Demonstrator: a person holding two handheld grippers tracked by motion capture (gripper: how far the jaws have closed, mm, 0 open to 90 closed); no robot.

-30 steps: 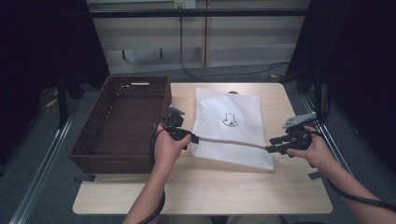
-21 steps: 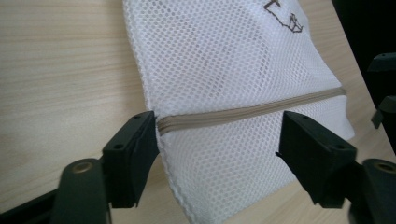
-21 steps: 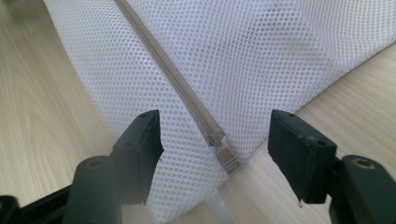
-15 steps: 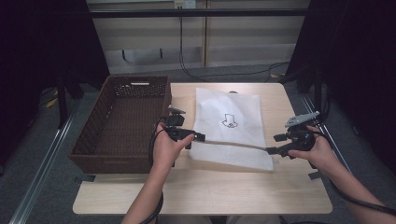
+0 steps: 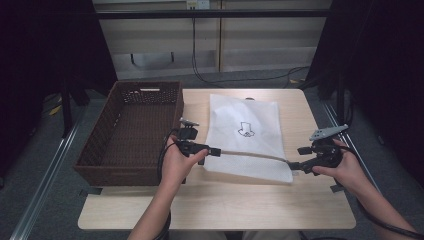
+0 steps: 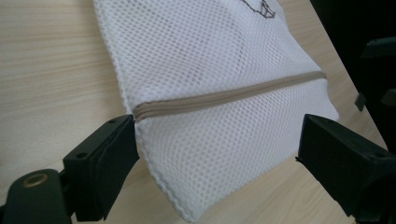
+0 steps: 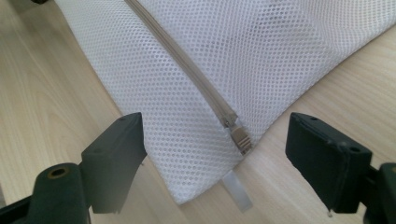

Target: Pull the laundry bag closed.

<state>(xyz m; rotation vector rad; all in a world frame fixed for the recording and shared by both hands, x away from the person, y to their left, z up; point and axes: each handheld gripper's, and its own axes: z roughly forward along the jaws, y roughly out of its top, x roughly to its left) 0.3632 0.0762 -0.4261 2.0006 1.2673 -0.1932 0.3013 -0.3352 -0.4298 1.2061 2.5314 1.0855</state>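
A white mesh bag [image 5: 245, 137] with a small black print lies flat on the wooden table [image 5: 215, 205], and a beige zipper [image 5: 252, 155] runs across its near end. My left gripper [image 5: 214, 150] sits at the zipper's left end. Its jaws stand open, with the bag's corner [image 6: 187, 154] and the zipper's closed end [image 6: 140, 111] between them, unpinched. My right gripper [image 5: 295, 165] is at the zipper's right end, also open. The metal zipper pull [image 7: 240, 137] and a white tab [image 7: 236, 189] lie between its jaws.
A dark brown wicker basket [image 5: 100, 150] stands on the table's left side, close beside my left hand. Bare table runs along the near edge and to the right of the bag. Cables lie on the floor beyond the table.
Both hands have drifted slightly toward the near edge of the table. The bag lies about where it was.
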